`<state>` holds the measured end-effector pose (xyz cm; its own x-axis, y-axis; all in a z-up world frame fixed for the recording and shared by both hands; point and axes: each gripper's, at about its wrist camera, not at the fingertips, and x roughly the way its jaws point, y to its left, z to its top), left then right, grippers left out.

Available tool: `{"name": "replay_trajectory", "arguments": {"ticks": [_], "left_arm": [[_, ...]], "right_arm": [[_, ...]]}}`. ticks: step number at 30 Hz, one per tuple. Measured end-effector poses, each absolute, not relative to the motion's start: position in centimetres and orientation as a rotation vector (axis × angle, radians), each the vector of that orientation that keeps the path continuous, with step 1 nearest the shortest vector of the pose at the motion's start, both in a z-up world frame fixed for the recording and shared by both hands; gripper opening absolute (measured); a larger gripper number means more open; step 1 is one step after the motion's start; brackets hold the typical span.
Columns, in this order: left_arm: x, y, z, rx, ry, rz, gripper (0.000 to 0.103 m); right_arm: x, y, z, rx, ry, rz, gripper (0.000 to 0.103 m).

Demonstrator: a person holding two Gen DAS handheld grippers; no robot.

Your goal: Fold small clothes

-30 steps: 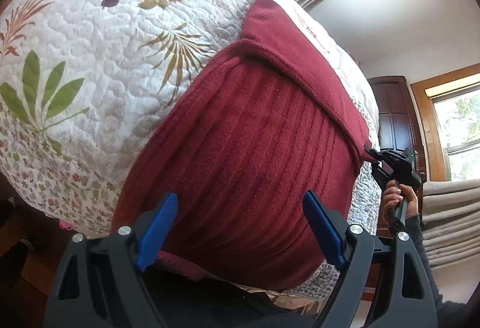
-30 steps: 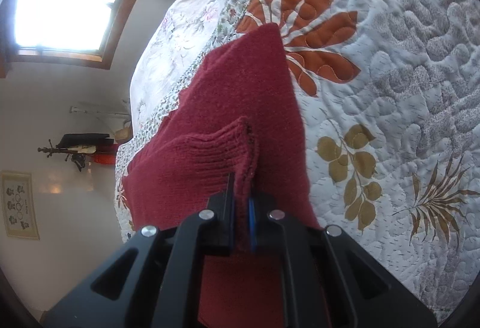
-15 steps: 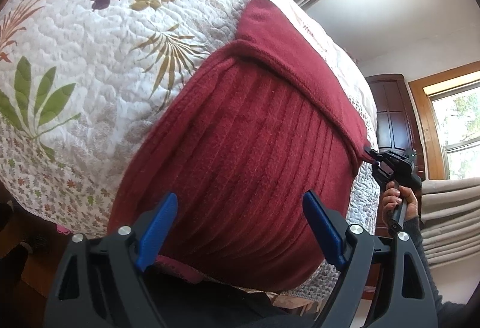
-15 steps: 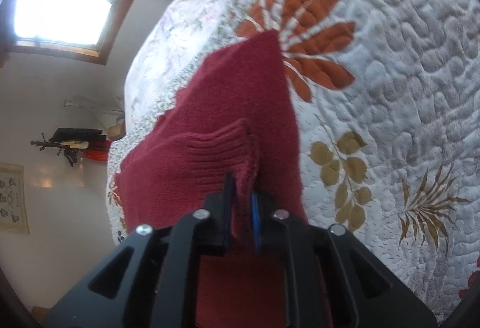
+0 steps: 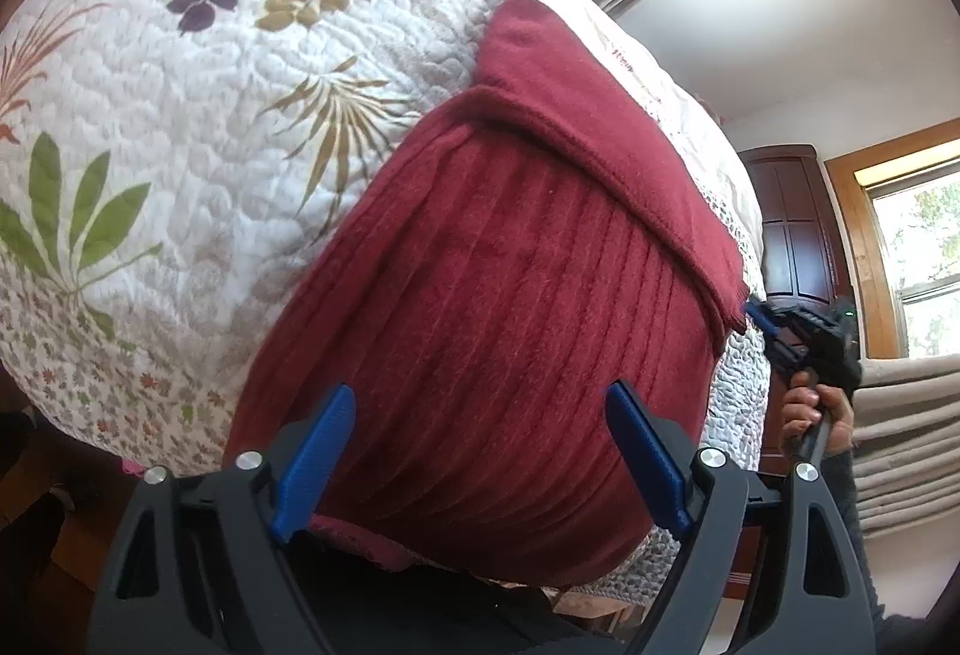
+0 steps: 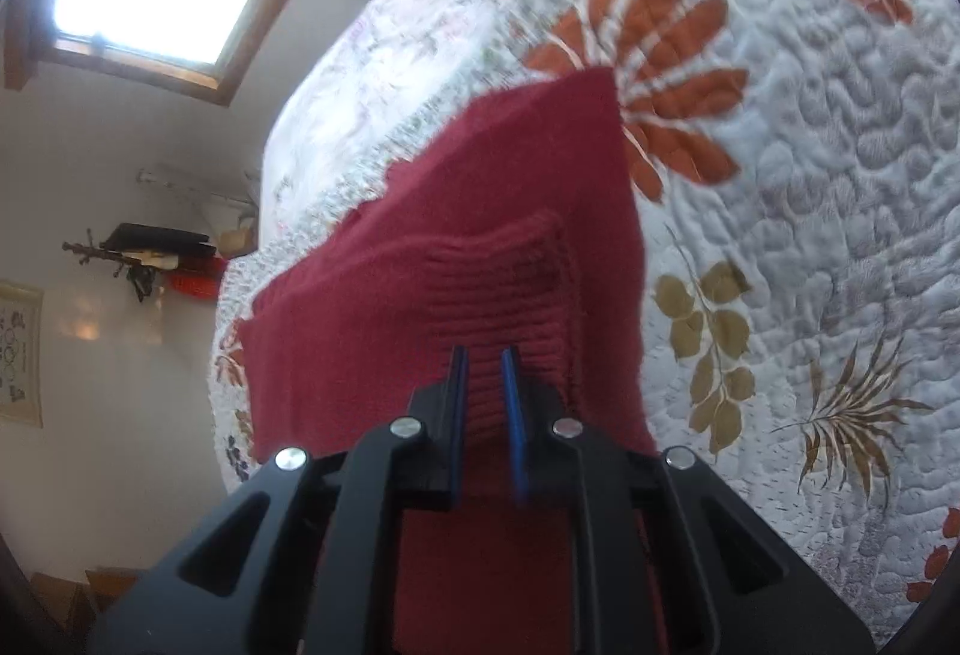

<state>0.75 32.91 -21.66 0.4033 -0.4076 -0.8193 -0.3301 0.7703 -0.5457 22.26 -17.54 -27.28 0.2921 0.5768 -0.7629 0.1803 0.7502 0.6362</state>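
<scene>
Maroon knit sweater (image 5: pixel 510 307) lies partly folded on a leaf-printed quilt (image 5: pixel 180 103), spread between and ahead of both sets of jaws.

Ribbed cloth fills the space between the left gripper (image 5: pixel 480 457) blue pads (image 5: pixel 315 454), which stand wide apart just above the fabric and clamp nothing. A folded-over band of the sweater crosses ahead of these jaws, running toward their right. In the right wrist view, the right gripper (image 6: pixel 485 409) has its jaws slightly parted with a narrow gap, the ribbed cuff (image 6: pixel 498 289) lying between and just ahead of them; whether the pads touch the knit cannot be told. From the left wrist view, a hand (image 5: pixel 816 409) holds that gripper at the sweater's right corner.
</scene>
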Motion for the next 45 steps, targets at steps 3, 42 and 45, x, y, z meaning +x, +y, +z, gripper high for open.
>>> {"name": "replay_trajectory", "arguments": {"ticks": [3,42,45], "left_arm": [[0.9,32.6,-21.6,-0.733,1.185,-0.045,0.086],[-6.6,38.2,-32.9,-0.584,1.432,-0.326,0.094],[-6.7,37.9,-34.0,-0.578,1.439,-0.337,0.094]], "right_arm": [[22.0,-18.3,-28.6,0.736,1.289,0.279,0.000],[-11.1,-21.0,-37.3,0.697,1.425,0.354,0.074],[-11.0,-20.0,-38.2,0.646,1.425,0.387,0.074]]}}
